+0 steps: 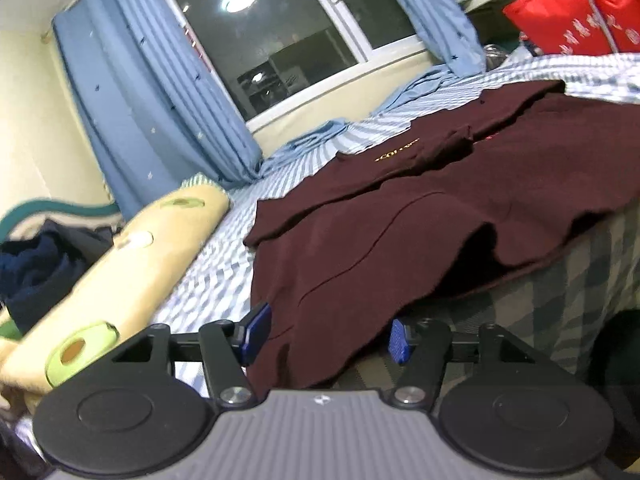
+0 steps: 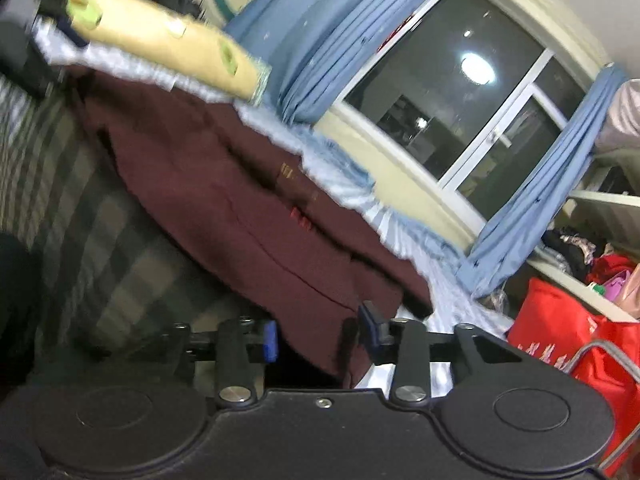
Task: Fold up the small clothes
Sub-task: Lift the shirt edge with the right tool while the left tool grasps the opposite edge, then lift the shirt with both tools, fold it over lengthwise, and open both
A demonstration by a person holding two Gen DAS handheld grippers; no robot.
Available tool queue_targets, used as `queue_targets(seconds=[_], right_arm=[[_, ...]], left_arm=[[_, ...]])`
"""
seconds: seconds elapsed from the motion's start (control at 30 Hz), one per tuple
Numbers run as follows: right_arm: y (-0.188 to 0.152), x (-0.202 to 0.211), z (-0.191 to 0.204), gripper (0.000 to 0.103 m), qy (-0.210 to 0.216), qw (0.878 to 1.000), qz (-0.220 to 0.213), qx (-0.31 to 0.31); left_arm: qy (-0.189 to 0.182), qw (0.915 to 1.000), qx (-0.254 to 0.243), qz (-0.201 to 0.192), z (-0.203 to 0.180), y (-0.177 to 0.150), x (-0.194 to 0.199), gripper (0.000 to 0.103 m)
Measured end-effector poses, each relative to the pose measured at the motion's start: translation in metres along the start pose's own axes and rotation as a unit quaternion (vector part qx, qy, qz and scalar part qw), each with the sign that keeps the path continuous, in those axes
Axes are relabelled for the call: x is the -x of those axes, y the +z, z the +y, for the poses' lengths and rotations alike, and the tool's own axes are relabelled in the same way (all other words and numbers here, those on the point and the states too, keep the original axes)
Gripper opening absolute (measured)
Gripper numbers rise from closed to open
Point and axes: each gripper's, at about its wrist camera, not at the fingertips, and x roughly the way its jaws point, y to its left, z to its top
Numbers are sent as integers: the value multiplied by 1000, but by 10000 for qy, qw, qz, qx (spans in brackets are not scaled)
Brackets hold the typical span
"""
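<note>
A maroon garment [image 1: 420, 216] with small gold lettering lies spread over the striped bed sheet [image 1: 224, 272], its near hem hanging over the bed's edge. My left gripper [image 1: 326, 338] sits at that near hem, jaws apart, with the cloth lying between the blue pads [image 1: 256, 330] and no visible squeeze. In the right wrist view the same maroon garment [image 2: 224, 200] runs diagonally, blurred. My right gripper [image 2: 320, 330] is at its near corner, jaws apart, with the hem loose between the blue pads [image 2: 271, 340].
A yellow avocado-print bolster [image 1: 132, 264] lies left of the garment, with dark clothes [image 1: 44, 264] beyond it. Blue curtains [image 1: 160, 92] and a window [image 1: 280, 32] stand behind the bed. A red bag [image 2: 576, 344] sits at the right. A checked cover [image 1: 560, 300] drapes the bed's front.
</note>
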Motion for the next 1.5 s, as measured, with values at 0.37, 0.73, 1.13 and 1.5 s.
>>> queue_targets(seconds=[0.37,0.73,1.13,1.5], right_arm=[[-17,-9,27,46,-220,9959,20,878],[0,14,0,17,-428,9976,-501,230],[10,75,-43,11,-1069,9865,-1180,-385],[21,189,-86,11,-1624,9598,-2154,-770]], left_arm=[[72,9998,-121,104,4,-6,-9,69],[365,9957,-691,-500,-8,-10,11,2],[550,9851,527,-1542,11,12,94,2],[827,9667,972,-2218,36,40,217,2]])
